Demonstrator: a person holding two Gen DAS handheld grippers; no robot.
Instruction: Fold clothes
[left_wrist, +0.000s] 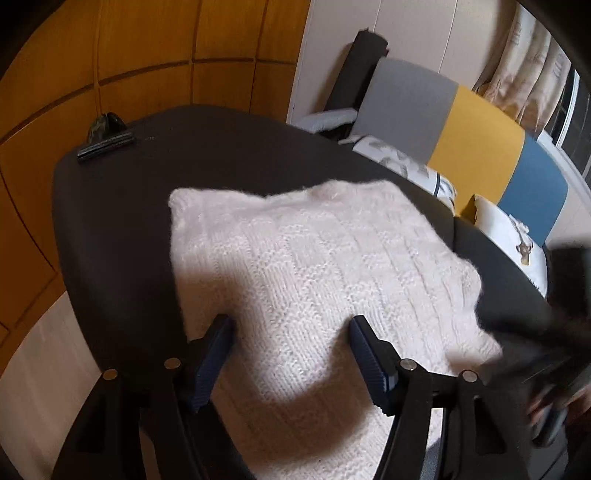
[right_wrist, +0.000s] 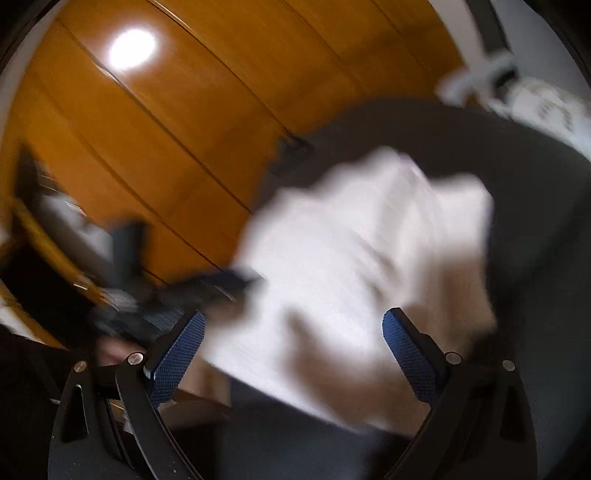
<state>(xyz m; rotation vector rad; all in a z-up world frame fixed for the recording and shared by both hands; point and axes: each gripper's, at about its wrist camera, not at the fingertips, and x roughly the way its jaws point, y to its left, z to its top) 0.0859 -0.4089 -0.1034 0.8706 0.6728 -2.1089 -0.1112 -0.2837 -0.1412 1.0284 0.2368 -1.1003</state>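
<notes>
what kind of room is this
Probably a living room at home: a sofa with grey, yellow and blue back cushions, curtains by a window, and wood-panelled doors behind the dark table holding a white knit sweater.

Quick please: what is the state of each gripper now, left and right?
Left gripper: jaws open, holding nothing, above the white knitted sweater.
Right gripper: jaws open, holding nothing; the view is blurred.

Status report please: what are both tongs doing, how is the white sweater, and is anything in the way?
Left tongs open, over the sweater. Right tongs open, empty, view blurred. Sweater folded on dark table. Black clip at far corner, clear of it.
</notes>
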